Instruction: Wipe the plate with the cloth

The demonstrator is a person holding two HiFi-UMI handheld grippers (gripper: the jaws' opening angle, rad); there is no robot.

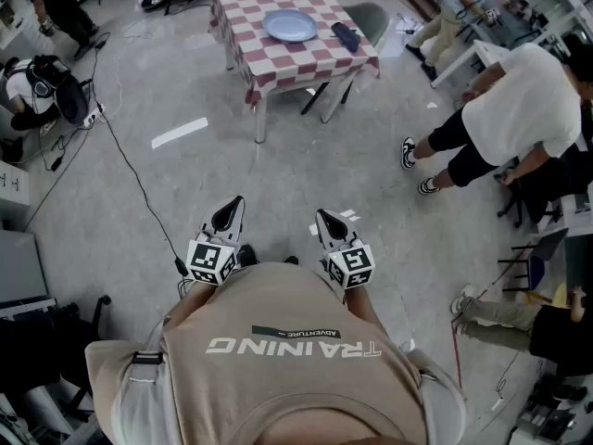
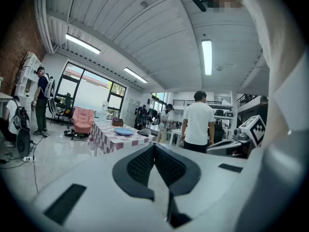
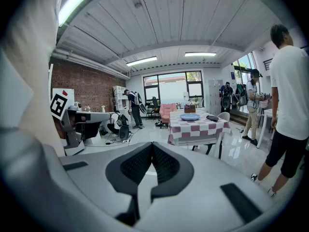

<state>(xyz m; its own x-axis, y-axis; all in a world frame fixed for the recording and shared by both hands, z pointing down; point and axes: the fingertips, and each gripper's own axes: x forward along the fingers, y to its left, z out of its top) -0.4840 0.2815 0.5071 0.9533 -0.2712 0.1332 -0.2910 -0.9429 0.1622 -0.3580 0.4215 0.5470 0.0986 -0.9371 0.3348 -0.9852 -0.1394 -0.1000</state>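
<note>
A blue plate (image 1: pixel 290 25) lies on a table with a red and white checked cloth (image 1: pixel 278 58), far ahead of me across the floor. A dark folded cloth (image 1: pixel 346 36) rests on the table to the plate's right. My left gripper (image 1: pixel 229 213) and right gripper (image 1: pixel 329 222) are held close to my chest, both shut with nothing between the jaws, far from the table. In the left gripper view the plate (image 2: pixel 123 131) and cloth (image 2: pixel 144 132) appear small on the table. In the right gripper view the plate (image 3: pixel 189 117) and cloth (image 3: pixel 212 118) are also distant.
A person in a white shirt (image 1: pixel 519 109) bends over at the right. Another person (image 1: pixel 56 7) stands at the far left, and a seated one (image 1: pixel 23 91) is by a cable (image 1: pixel 130 170) running across the floor. A pink armchair (image 2: pixel 83 120) stands behind the table.
</note>
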